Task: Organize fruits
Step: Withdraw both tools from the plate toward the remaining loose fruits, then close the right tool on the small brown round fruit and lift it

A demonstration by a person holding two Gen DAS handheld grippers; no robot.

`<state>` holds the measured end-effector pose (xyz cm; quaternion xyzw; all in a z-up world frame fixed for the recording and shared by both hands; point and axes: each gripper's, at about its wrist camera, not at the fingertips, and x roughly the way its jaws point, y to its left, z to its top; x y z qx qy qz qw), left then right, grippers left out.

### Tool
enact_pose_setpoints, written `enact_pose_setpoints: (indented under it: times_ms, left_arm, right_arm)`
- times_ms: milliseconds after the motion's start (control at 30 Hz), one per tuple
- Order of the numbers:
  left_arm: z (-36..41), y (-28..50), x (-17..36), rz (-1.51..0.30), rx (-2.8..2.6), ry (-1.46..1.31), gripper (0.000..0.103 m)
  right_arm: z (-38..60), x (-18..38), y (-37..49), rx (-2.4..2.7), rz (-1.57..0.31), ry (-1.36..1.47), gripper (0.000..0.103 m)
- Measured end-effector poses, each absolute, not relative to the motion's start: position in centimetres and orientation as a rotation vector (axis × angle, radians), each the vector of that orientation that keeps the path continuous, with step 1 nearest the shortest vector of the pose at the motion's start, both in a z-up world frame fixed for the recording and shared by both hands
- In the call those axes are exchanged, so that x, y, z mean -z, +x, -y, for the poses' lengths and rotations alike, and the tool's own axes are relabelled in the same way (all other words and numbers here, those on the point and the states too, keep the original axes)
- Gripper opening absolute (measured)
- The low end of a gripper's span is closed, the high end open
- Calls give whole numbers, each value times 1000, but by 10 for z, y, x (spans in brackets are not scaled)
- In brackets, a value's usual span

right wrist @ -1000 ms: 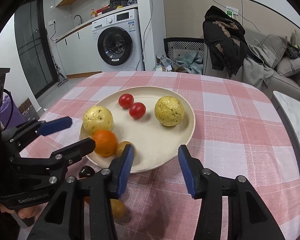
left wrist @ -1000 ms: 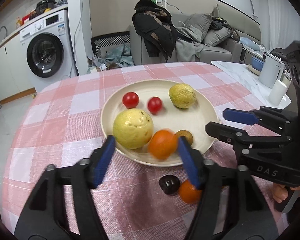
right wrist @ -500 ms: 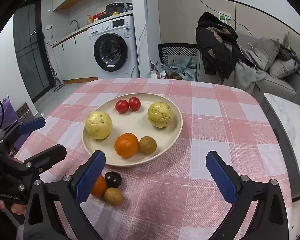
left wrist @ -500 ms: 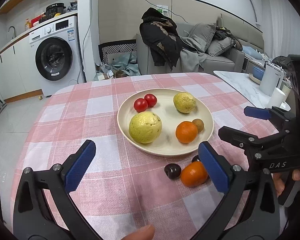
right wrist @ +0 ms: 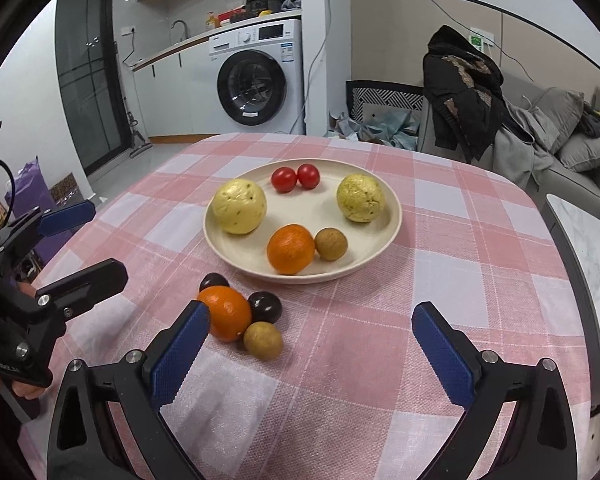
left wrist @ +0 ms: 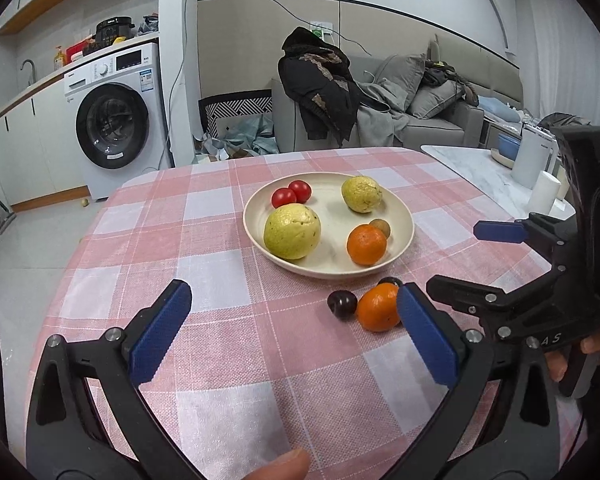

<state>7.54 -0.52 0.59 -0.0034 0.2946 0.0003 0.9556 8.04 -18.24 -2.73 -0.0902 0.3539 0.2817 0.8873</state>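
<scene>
Checked table (right wrist: 440, 280) with plate (right wrist: 392, 224), loose fruits (right wrist: 226, 312).

Cream plate (right wrist: 384, 240) holds six fruits — four more (clustered) beside it.

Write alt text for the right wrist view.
A round cream plate on a pink checked tablecloth holds six fruits; four more lie loose before it. The right gripper is open and empty, the left gripper alongside.
</scene>
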Motion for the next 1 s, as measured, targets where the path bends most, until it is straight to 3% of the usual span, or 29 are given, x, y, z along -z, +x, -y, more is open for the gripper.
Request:
enact_pose_setpoints:
  times_ms: [1000]
  left_arm:
    - [2, 89, 18, -654, -28, 3, 102]
  right_arm:
    - [175, 48, 77, -669, -840, -231, 103]
